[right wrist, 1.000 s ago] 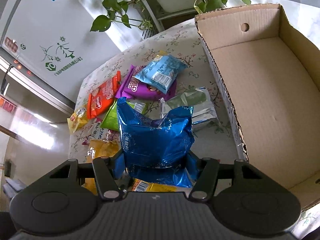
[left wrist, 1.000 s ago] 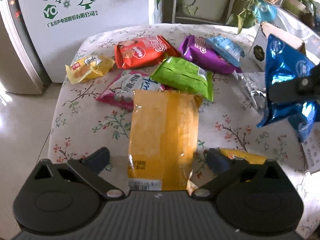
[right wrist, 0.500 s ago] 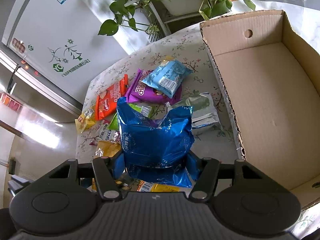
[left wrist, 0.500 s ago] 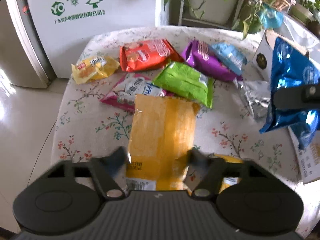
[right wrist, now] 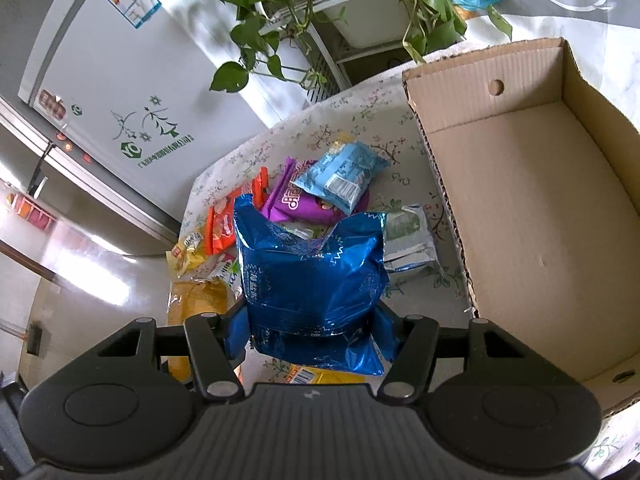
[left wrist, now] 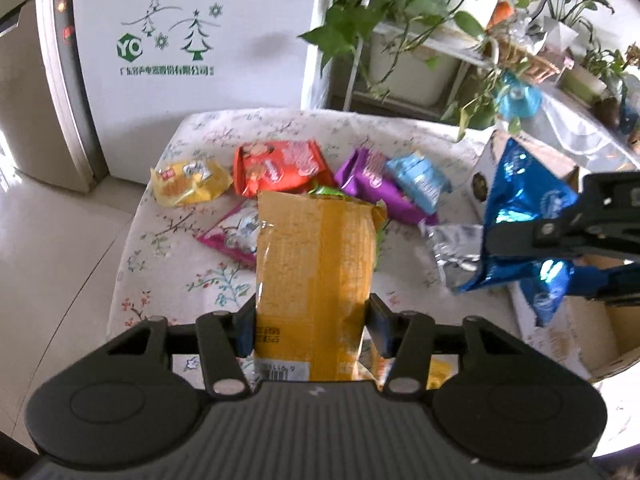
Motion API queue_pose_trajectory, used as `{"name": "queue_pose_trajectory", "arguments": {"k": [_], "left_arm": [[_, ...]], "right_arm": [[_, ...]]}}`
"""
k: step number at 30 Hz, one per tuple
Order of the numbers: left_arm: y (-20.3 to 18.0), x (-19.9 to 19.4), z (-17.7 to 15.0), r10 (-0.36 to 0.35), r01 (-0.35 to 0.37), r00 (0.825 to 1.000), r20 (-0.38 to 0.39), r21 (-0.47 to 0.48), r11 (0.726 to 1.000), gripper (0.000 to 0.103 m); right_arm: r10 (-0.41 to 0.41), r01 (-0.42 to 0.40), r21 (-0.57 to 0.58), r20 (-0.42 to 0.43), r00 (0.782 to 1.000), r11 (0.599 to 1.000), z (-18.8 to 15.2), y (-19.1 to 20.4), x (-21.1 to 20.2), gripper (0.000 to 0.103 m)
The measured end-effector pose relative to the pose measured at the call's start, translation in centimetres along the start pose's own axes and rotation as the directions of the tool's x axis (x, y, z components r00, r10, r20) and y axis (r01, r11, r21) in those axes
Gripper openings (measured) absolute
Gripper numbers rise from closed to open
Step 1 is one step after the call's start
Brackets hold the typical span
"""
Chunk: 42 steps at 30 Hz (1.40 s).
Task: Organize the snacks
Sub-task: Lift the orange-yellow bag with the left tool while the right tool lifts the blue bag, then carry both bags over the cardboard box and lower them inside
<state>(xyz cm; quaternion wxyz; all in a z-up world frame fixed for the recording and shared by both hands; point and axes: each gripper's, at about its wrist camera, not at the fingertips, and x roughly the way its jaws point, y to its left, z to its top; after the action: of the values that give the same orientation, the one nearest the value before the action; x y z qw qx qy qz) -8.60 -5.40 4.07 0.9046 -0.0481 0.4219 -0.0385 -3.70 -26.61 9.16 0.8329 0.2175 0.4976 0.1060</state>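
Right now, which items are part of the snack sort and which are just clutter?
Job: yellow bag in left gripper; blue bag in right gripper; cardboard box; loose packets on table.

Clutter: potted plants, white fridge.

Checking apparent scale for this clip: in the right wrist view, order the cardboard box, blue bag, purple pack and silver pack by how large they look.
1. cardboard box
2. blue bag, though it sits closest to the camera
3. purple pack and silver pack: both partly hidden and look alike, so unranked

yellow packet (left wrist: pixel 316 280): upright, off table | blue foil bag (right wrist: pixel 312 276): upright, beside cardboard box (right wrist: pixel 540 200)
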Motion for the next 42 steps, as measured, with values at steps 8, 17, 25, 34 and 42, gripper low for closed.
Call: {"name": "queue_pose_trajectory", "arguments": {"k": [8,17,25,34,42], "left_arm": [[-2.4,-1.7,1.5,-0.047,0.046,0.998,0.044,0.027,0.999,0.052],[-5.7,-2.7,2.6,-0.100,0.094,0.992,0.078,0.072,0.993,0.049],[-7.0,-2.5,2.8,-0.077,0.065,0.994,0.081,0.137,0.988,0.051],[-5.3,2.0,1.1,-0.038,0.045,0.999,-0.033,0.278,0.960,0.080],[-5.6,5.3,0.4,-0.016,0.034,0.996,-0.084,0.225,0.974,0.049]], "right_arm": [[-0.037,0.036,0.018,0.052,0.998,0.999,0.7,-0.8,-1.6,0.067],[-0.080,0.076,0.038,0.120,0.989,0.996,1.7,-2.1,-3.8,0.067],[-0.088,0.072,0.107,0.149,0.985,0.992,2.0,-4.2,-5.1,0.067],[-0.054,0.026,0.152,0.183,0.982,0.988,2.1,-5.2,-6.7,0.067],[-0.043,0.010,0.185,0.176,0.983,0.983,2.3,-5.9,-6.9,0.068]]}}
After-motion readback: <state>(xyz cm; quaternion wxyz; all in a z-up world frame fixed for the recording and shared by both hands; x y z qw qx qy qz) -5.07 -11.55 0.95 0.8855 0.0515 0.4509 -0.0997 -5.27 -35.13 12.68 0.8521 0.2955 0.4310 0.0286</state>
